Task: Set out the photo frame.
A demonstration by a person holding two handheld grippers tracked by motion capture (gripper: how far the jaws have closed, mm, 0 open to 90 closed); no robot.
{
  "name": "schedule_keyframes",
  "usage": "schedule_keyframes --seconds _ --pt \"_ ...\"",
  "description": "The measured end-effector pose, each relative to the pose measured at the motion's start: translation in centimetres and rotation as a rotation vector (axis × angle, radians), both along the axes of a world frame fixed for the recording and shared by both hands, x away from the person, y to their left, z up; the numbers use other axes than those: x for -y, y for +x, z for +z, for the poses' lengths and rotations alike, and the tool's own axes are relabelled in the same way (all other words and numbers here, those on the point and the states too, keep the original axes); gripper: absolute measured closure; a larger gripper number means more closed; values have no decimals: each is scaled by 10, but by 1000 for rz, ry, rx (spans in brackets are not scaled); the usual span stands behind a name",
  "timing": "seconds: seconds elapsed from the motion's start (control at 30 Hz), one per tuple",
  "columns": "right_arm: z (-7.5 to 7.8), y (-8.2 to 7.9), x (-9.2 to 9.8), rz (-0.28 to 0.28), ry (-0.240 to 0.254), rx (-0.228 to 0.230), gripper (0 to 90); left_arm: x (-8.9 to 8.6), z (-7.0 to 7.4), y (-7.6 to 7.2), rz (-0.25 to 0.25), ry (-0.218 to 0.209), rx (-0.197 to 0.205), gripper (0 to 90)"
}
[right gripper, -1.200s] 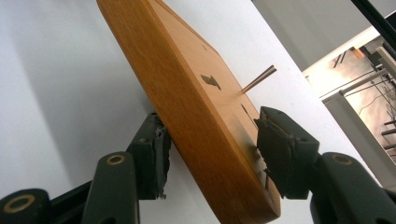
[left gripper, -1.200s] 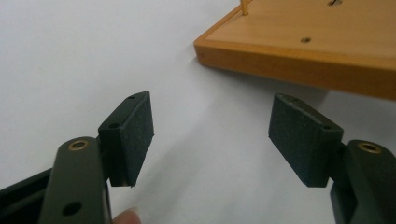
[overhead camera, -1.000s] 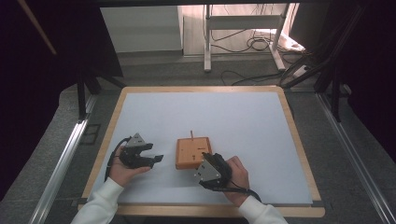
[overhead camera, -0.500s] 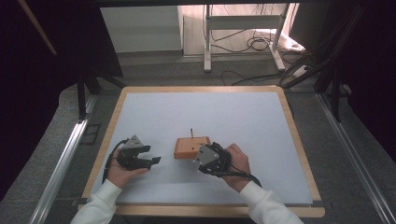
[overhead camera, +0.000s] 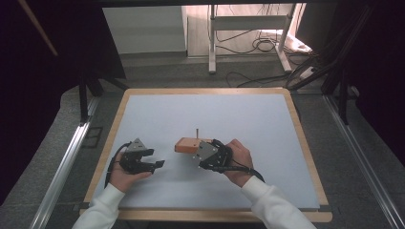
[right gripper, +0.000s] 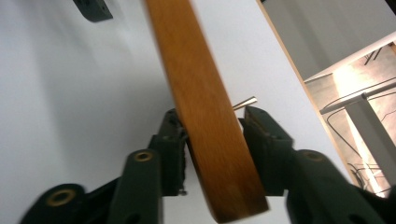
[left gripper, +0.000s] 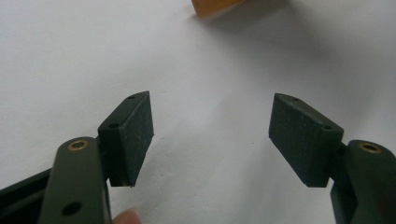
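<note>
- Left gripper (overhead camera: 155, 164) rests low on the white table (overhead camera: 248, 119) near the person's side, its jaws spread wide with nothing between them; in the left gripper view its pads (left gripper: 135, 135) frame bare tabletop, with a corner of the wooden block (left gripper: 212, 5) at the top edge, well apart from them.
- Wooden block (overhead camera: 187, 145), with a thin peg (overhead camera: 197, 132) standing up from it, sits mid-table just right of that gripper, tilted and apparently raised off the surface at one end.
- Right gripper (overhead camera: 198, 153) has just been closing its jaws, and the right gripper view shows both pads pressed on the block's (right gripper: 205, 140) two broad faces, so it has the block clamped by its edge.
- Judged step: the lift is under way, with the block freshly grasped.
- Next move, as I read it: keep the clamp firm and steady the tilt; the idle left gripper could take the free end.
</note>
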State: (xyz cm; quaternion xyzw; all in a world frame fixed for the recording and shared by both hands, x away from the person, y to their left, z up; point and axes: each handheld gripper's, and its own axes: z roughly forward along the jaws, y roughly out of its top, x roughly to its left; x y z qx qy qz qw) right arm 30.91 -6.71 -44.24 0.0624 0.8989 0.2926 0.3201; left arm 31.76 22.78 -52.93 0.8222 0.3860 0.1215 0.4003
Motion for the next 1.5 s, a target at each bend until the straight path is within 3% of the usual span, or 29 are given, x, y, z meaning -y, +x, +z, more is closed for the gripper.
schedule_keyframes --seconds 0.27,0.47,0.7,0.9,1.27,1.4,1.5 --pt "8 13 -3 23 29 -25 664 0 0 0 -4 -4 -3 305" --pt "15 23 -9 63 7 -15 694 1 0 0 -1 -6 2 304" --pt "27 33 -12 73 41 -54 696 0 0 1 0 -7 6 303" --pt "35 23 -3 102 62 -85 695 -2 -1 1 10 -14 4 303" --pt "49 -12 22 197 126 -120 695 1 0 1 5 -11 6 303" --pt "47 -14 28 220 161 -177 694 1 0 2 0 -7 3 303" --pt "41 -10 29 219 145 -195 692 2 0 1 -1 -6 2 303"
